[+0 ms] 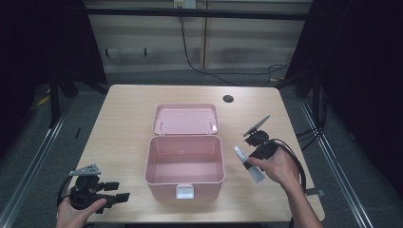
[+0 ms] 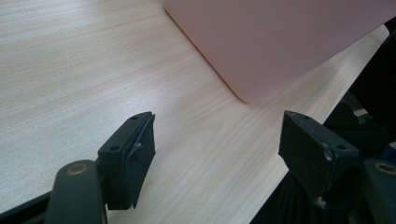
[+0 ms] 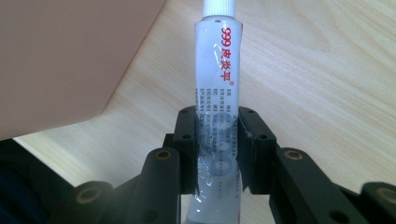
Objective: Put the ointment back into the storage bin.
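An open pink box stands mid-table, its lid lying back behind it. The inside that I can see holds nothing. My right gripper is just right of the box, shut on a white ointment tube with red print. In the right gripper view the tube is clamped across its lower half by my right gripper, cap pointing away, and the box wall is at the left. My left gripper rests open near the front left corner. In its own view my left gripper holds nothing, with a box corner ahead.
The wooden table has a round cable hole near its back right. Bare wood lies left of the box and behind the lid. Cables trail across the floor beyond the table, and dark curtains stand on both sides.
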A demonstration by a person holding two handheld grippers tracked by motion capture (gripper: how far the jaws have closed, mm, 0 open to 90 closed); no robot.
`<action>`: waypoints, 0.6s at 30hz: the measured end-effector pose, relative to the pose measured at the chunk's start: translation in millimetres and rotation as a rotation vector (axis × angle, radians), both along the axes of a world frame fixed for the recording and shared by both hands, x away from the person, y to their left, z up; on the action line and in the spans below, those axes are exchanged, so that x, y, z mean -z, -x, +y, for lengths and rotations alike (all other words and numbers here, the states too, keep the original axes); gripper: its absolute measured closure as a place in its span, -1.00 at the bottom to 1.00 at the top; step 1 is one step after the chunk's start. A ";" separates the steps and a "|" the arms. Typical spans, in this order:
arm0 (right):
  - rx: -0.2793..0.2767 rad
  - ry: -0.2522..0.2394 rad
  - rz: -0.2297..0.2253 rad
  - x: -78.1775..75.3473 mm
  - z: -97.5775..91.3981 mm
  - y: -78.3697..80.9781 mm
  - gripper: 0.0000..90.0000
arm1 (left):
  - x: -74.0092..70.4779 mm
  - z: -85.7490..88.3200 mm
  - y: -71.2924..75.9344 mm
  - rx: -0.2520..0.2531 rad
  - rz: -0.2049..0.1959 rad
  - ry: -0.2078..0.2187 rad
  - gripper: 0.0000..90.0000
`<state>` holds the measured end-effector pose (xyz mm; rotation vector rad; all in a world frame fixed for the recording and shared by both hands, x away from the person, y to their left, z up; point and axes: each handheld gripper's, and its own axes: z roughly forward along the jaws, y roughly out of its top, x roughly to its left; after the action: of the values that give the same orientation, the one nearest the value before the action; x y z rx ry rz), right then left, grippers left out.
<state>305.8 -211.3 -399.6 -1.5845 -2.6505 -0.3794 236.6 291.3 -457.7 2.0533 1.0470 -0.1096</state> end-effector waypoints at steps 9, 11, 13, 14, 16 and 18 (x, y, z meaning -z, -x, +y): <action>-0.026 0.015 0.000 -14.5 -0.1 2.6 0.59 | -0.1 0.2 -0.2 0.008 0.002 -0.006 -0.40; -0.031 0.014 -0.004 -20.6 0.1 4.2 0.59 | -0.1 0.3 -0.2 0.008 0.002 -0.006 -0.40; -0.047 0.025 -0.006 -24.5 1.9 4.7 0.59 | 0.1 0.1 -0.2 0.007 0.002 -0.007 -0.40; -0.047 0.025 -0.006 -24.5 1.9 4.7 0.59 | 0.1 0.1 -0.2 0.007 0.002 -0.007 -0.40; -0.065 0.030 -0.006 -30.7 5.4 6.1 0.59 | 0.3 -0.2 -0.1 0.005 0.000 -0.008 -0.40; -0.079 0.023 -0.028 -40.6 8.7 6.5 0.59 | 0.3 -0.1 0.0 0.005 0.000 -0.009 -0.40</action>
<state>299.2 -202.6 -359.1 -1.4860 -2.7376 -0.3722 236.7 291.3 -458.0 2.0641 1.0444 -0.1082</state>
